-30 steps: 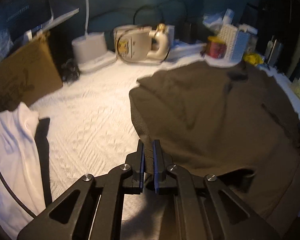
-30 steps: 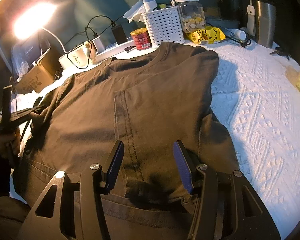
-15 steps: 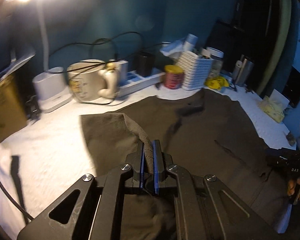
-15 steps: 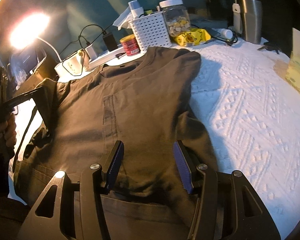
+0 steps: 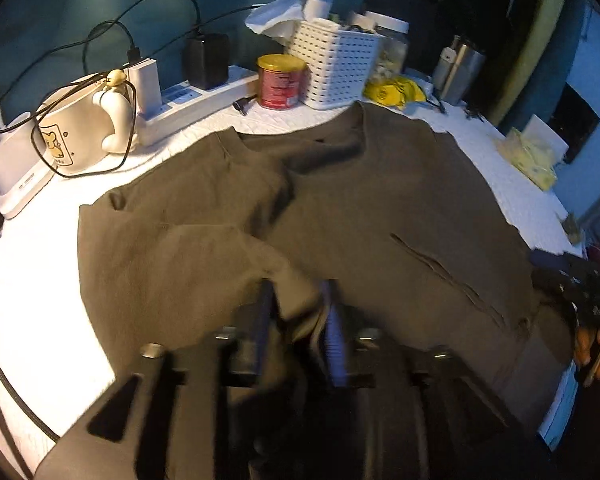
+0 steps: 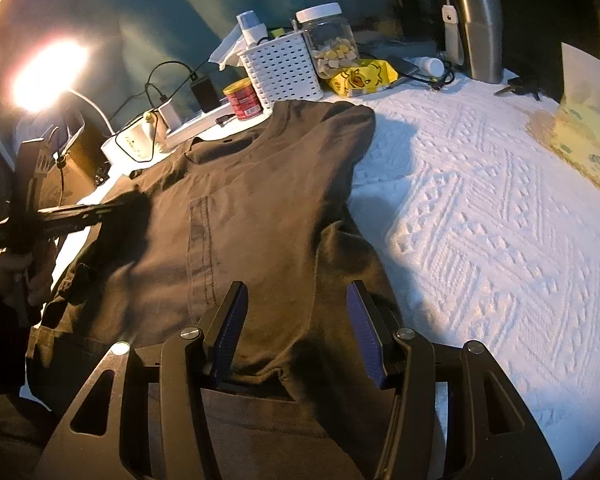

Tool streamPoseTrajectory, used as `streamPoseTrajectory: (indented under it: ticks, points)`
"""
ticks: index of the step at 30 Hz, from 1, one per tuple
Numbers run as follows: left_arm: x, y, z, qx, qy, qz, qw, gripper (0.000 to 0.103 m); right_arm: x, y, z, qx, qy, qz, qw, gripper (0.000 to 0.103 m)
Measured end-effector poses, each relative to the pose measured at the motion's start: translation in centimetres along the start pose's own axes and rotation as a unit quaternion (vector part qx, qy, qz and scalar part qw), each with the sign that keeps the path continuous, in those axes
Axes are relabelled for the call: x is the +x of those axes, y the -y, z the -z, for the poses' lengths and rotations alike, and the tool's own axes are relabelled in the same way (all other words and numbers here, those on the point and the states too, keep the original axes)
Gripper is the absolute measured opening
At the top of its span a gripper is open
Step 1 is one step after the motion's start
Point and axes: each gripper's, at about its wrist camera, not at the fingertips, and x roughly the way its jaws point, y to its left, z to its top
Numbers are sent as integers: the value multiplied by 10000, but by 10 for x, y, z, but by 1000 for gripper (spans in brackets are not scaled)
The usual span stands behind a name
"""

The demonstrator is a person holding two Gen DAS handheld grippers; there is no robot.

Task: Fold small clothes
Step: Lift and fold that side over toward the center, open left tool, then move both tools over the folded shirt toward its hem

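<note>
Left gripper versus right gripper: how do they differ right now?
The left gripper is opening its jaws, a fold of the brown T-shirt between them; the right gripper stands wider, gripping nothing. The left gripper is over the shirt's folded-in sleeve side; the right gripper hovers near the hem. Both point down at the same shirt.

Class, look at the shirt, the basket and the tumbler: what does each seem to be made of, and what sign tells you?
Shirt: soft knit cloth, probably cotton, matte olive-brown; it creases and shows stitched seams.
Basket: white plastic, smooth; its walls carry regular moulded holes.
Tumbler: likely stainless steel, brushed; grey sheen with soft highlights.
</note>
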Motion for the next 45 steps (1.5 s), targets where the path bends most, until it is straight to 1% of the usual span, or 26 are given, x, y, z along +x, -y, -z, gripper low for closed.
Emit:
streamPoseTrajectory:
  ticks: [2,5,7,10,14,16,18,19,20,21,22,24,26,29,30,32,34,36,37,38,40,43,45]
  points:
    - [-9,0,8,-49,-22,66,10000,36,2,-3,0,-49,-6,-40,10000,55]
    - [-22,1,23,-45,-87,-70,9999,36,3,-11,-1,-125,16,-120,9998,55]
    - [-32,1,36,-84,-106,-74,9999,36,3,-16,-1,-183,2,-178,9997,55]
    - [-36,3,52,-55,-188,-34,9998,36,3,-25,-1,-280,-27,-354,9990,55]
    - [-29,4,69,-80,-346,-117,9993,36,7,-36,4,-391,-119,-423,9983,55]
    - [-31,7,74,-45,-211,-157,9996,36,11,-41,7,-402,-225,-459,9979,55]
    - [-33,15,80,182,-120,-106,9997,36,13,-44,10,-403,-279,-503,9975,55]
    - [-33,18,83,258,-97,-111,9996,31,15,-45,11,-377,-318,-545,9973,55]
    - [-32,18,84,286,-112,-102,9995,16,18,-46,12,-352,-386,-581,9969,55]
    - [-31,20,87,310,-174,-43,9994,10,19,-47,13,-350,-437,-588,9967,55]
    - [-32,23,89,344,-205,25,9992,8,20,-48,14,-362,-480,-581,9965,55]
    - [-33,30,92,458,-214,139,9986,8,20,-51,16,-385,-540,-654,9957,55]
    - [-32,39,98,617,-327,255,9972,8,19,-53,17,-388,-590,-697,9951,55]
    - [-36,44,98,671,-370,228,9968,8,15,-53,17,-372,-588,-700,9951,55]
    - [-42,43,96,631,-319,206,9973,8,11,-54,17,-389,-530,-649,9957,55]
    - [-57,41,91,529,-60,167,9984,9,1,-56,15,-469,-339,-535,9969,55]
    - [-69,37,88,489,236,-29,9985,9,-7,-58,11,-540,-162,-462,9973,55]
    - [-75,32,84,459,625,-324,9965,20,-9,-56,8,-546,-78,-437,9975,55]
    - [-73,28,83,432,649,-408,9961,39,-6,-55,8,-525,-95,-437,9976,55]
    - [-69,24,82,381,628,-508,9960,47,-2,-55,8,-505,-129,-421,9977,55]
    - [-60,20,78,339,614,-497,9963,47,8,-55,10,-472,-238,-444,9976,55]
    - [-44,23,69,485,596,-517,9957,47,24,-58,16,-450,-487,-515,9965,55]
    - [-35,26,63,550,552,-458,9959,47,25,-62,18,-535,-441,-502,9963,55]
